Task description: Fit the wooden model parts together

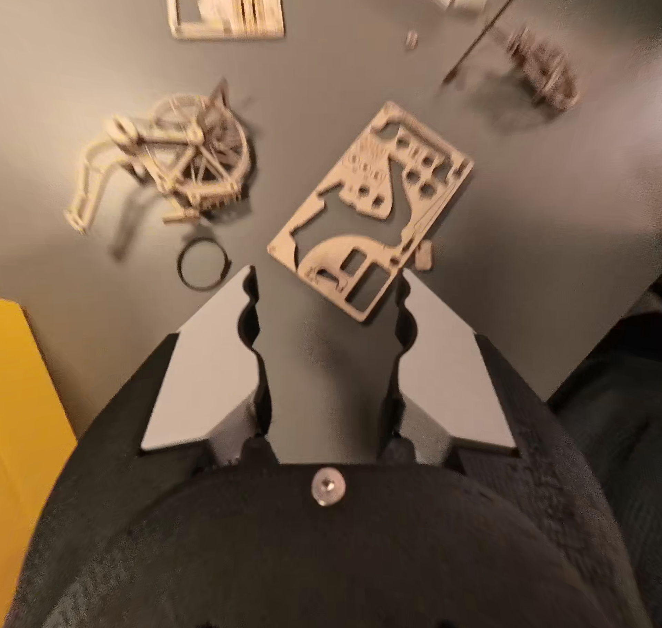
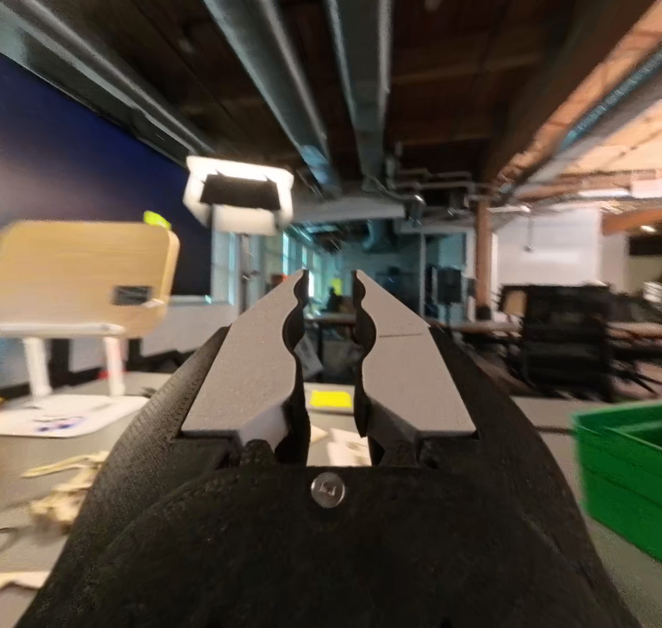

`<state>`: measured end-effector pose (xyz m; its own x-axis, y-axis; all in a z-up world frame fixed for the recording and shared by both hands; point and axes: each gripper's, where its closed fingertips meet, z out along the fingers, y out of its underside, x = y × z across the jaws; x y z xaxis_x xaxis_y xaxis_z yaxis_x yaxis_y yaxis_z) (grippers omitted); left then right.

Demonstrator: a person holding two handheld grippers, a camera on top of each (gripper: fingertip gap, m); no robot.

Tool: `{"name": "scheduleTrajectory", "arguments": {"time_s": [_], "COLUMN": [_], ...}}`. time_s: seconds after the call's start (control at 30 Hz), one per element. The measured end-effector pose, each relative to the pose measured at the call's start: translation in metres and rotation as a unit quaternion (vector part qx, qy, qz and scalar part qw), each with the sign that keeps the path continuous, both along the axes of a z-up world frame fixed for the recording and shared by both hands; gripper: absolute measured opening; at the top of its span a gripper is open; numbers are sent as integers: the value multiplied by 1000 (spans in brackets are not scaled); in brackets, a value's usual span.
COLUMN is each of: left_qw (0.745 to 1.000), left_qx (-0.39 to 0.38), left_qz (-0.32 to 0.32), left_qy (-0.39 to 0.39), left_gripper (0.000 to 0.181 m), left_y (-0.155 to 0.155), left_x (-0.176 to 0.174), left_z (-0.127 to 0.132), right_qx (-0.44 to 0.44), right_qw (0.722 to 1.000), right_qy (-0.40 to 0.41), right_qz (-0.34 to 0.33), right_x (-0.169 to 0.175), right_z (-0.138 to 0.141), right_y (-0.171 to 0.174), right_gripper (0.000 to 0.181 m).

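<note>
Left gripper (image 1: 327, 274): jaws wide apart, empty, above grey surface (image 1: 89, 73); punched wooden sheet (image 1: 372, 209) near its right edge, part-built model (image 1: 172, 159) beside. Right gripper (image 2: 330, 273): jaws narrowly parted, empty, facing room; green bin (image 2: 623, 467).

Left claw (image 1: 327, 275) spread wide, empty, right claw (image 2: 330, 277) narrowly parted, empty

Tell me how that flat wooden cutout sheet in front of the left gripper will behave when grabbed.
The wooden sheet looks thin with many cutouts, so probably light and fairly stiff, yet its narrow bridges may snap. Lying flat on the table, it likely slides when pushed. The left gripper is open.
</note>
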<state>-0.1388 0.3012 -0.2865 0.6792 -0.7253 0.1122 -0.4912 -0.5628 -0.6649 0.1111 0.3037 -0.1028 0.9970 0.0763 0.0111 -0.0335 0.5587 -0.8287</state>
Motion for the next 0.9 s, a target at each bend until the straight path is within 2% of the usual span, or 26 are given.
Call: {"name": "scheduleTrajectory", "arguments": {"time_s": [0.07, 0.13, 0.17, 0.23, 0.33, 0.47, 0.57, 0.63, 0.73, 0.9], "left_qw": [995, 983, 976, 970, 976, 985, 990, 985, 977, 973], "left_qx": [58, 131, 166, 203, 179, 108, 69, 45, 44, 49], "left_qz": [8, 13, 12, 4, -47, -102, -112, -164, -206, -224], "left_qy": [-76, -127, -139, -136, -115, -89, -50, -42, -20, -14], "left_gripper": [65, 36, 20, 13, 10, 24, 32, 32, 31, 22], "left_y": [18, 50, 69, 112, 171, 243, 291, 300, 311, 326], "left_x": [10, 19, 24, 39, 74, 102, 100, 105, 108, 113], "left_z": [32, 60, 71, 78, 59, 19, -11, -26, -44, -59], "right_qx": [-49, -79, -87, -91, -91, -108, -111, -116, -124, -138], "right_qw": [999, 996, 994, 989, 971, 967, 968, 969, 970, 972], "right_qy": [2, -10, -31, -94, -211, -231, -225, -218, -206, -182], "right_qz": [-22, -41, -50, -62, -68, -26, 4, 19, 37, 49], "right_x": [50, 95, 111, 125, 118, 110, 107, 107, 107, 112], "right_z": [-10, -32, -44, -64, -91, -102, -105, -106, -109, -111], "right_y": [25, 55, 68, 85, 100, 116, 119, 120, 123, 129], "right_gripper": [22, 23, 24, 24, 18, 19, 19, 19, 19, 19]}}
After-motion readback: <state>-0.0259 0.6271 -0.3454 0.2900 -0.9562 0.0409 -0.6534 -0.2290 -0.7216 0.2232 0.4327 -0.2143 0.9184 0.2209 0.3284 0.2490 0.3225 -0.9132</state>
